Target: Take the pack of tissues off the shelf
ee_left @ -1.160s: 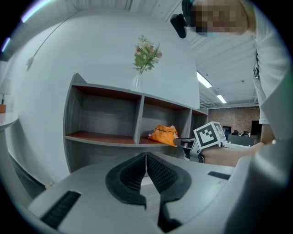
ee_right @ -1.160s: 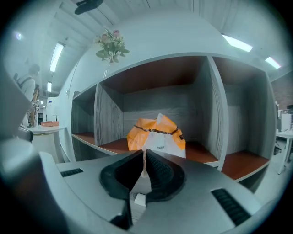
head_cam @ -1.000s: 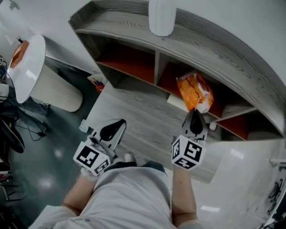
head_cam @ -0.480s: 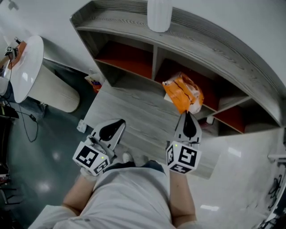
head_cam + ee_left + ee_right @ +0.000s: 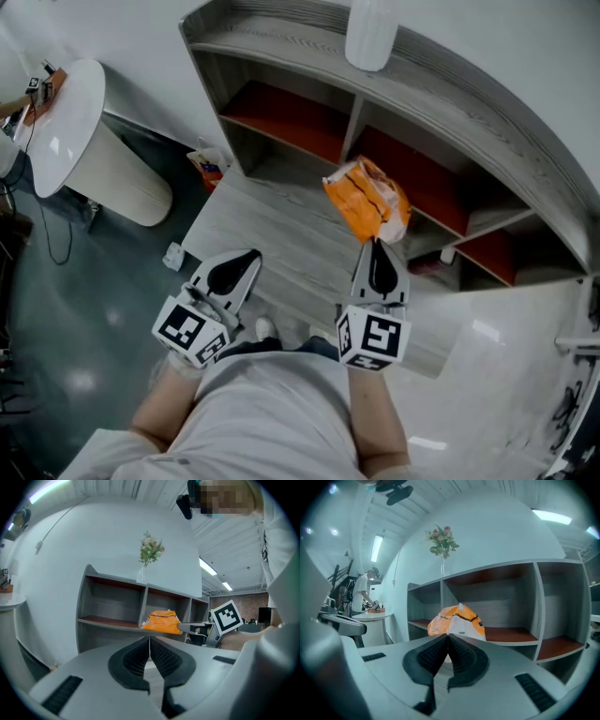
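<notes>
Pack of tissues (image 5: 367, 199): orange, pinched at its near edge by the right gripper (image 5: 374, 246), held just in front of the shelf's (image 5: 450, 94) middle compartment. Left gripper (image 5: 249, 258): fingers pressed together, nothing between. The head view shows only the vase (image 5: 371, 33); the right gripper view adds its flowers (image 5: 442, 540).

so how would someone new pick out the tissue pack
Find the grey wooden shelf unit against the white wall, a white vase on top. Just in front of its middle compartment, the right gripper pinches the tissue pack: a crinkled orange-and-white packet, the only orange packet there.
</notes>
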Tool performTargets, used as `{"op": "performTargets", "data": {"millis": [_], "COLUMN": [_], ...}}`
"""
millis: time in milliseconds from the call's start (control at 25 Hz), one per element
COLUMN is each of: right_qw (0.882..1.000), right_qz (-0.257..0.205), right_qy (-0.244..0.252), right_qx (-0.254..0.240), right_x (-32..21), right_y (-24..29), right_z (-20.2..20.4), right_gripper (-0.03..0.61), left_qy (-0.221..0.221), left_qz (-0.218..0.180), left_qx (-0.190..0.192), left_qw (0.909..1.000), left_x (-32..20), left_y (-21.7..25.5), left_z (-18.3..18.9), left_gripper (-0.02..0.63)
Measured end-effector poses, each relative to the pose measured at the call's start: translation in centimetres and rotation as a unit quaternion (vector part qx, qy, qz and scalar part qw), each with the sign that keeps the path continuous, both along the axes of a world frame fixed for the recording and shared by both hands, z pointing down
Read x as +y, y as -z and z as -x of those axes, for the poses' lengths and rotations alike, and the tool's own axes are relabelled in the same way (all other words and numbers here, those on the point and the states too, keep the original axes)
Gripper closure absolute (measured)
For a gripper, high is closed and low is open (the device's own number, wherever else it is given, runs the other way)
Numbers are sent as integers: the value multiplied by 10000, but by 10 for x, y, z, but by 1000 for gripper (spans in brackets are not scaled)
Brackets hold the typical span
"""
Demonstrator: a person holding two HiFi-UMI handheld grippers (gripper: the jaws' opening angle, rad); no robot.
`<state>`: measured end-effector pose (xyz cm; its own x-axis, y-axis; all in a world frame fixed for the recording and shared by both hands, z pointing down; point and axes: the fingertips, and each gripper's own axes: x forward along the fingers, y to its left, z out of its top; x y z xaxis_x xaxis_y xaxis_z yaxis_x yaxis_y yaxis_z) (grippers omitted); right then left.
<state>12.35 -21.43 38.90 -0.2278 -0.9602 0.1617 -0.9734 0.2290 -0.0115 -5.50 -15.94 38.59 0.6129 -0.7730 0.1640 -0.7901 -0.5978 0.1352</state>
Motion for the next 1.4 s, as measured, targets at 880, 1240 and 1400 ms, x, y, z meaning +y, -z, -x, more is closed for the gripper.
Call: {"op": "performTargets", "data": {"millis": [880, 1240, 1400], "right_qw": [9736, 9491, 9393], "right_qz": [-117, -113, -165], "right_qy": [2275, 3138, 3417], "right_qx": [-164, -242, -276], "right_x": [5, 13, 17], "right_y": [11, 17, 21], "right_z": [175, 232, 248], "right_gripper": [558, 558, 558], "left_qy": [1477, 2141, 2345], "left_qz": [-156, -252, -293], "left_qx": [45, 38, 48], "left_qw": [9889, 9765, 9717], "left_x": [30, 43, 47], "left_y": [13, 22, 25], "left_z": [113, 154, 164], "left_gripper": [595, 595, 595]}}
